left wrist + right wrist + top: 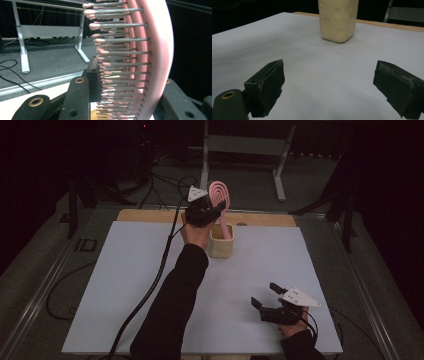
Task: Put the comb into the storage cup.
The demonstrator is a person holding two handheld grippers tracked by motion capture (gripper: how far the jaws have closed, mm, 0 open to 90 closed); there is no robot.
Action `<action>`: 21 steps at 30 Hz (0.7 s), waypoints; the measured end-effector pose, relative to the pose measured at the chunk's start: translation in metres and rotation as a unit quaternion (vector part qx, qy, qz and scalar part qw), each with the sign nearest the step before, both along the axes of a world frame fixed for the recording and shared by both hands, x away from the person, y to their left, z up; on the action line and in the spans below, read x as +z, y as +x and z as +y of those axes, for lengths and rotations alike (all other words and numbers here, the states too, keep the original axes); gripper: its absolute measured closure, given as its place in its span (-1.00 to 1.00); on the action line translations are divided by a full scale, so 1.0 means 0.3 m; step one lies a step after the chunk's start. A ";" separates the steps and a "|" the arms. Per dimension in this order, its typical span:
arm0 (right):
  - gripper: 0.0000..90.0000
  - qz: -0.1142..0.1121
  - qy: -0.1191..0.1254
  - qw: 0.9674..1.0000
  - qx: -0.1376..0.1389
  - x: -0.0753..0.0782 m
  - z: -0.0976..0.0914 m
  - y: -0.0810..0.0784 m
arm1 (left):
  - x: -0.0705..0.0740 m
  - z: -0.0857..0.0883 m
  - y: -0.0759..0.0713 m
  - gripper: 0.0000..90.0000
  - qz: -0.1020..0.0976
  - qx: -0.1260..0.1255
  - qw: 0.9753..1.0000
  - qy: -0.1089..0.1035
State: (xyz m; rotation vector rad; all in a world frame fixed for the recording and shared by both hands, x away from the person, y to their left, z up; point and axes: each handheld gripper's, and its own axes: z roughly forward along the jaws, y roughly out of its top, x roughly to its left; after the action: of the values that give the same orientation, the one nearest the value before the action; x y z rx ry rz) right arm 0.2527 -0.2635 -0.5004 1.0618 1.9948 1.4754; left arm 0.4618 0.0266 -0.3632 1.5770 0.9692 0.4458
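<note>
Dark floor and metal frames are surrounding the white bench (125,285). Near its far edge a cream cup (221,245) is standing upright, taking the handle of a pink brush (220,200) — the left gripper (212,210) is clamping the brush head to steer it. The right gripper (265,296) is waiting open, apart — likely spare.

My pink hairbrush (157,50) looks like smooth, faintly glossy plastic, its thin grey pins seemingly metal with pink rounded tips. The cream cup (338,20) seems matt and dimpled. The table's white sheet (125,285) looks smooth, papery; its far edge is bare wood.
</note>
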 end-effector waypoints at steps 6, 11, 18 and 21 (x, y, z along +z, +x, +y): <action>-0.78 0.000 0.000 1.000 0.000 0.000 -0.001 0.000 | -0.010 -0.009 0.003 0.43 0.002 -0.002 1.000 0.002; -0.78 0.000 0.000 1.000 0.000 0.000 -0.001 0.001 | -0.018 -0.012 0.004 0.43 0.005 -0.003 1.000 0.003; -0.78 0.000 -0.001 1.000 0.000 0.000 -0.001 0.001 | -0.030 -0.009 0.005 0.43 0.009 -0.001 1.000 -0.002; -0.78 0.000 0.000 1.000 0.000 0.000 0.000 0.001 | -0.034 -0.010 0.004 0.43 0.011 -0.001 1.000 -0.001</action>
State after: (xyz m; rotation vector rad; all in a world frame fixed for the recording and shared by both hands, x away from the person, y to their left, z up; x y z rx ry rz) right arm 0.2529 -0.2636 -0.5005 1.0622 1.9959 1.4742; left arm 0.4630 0.0236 -0.3733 1.5841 0.9834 0.4267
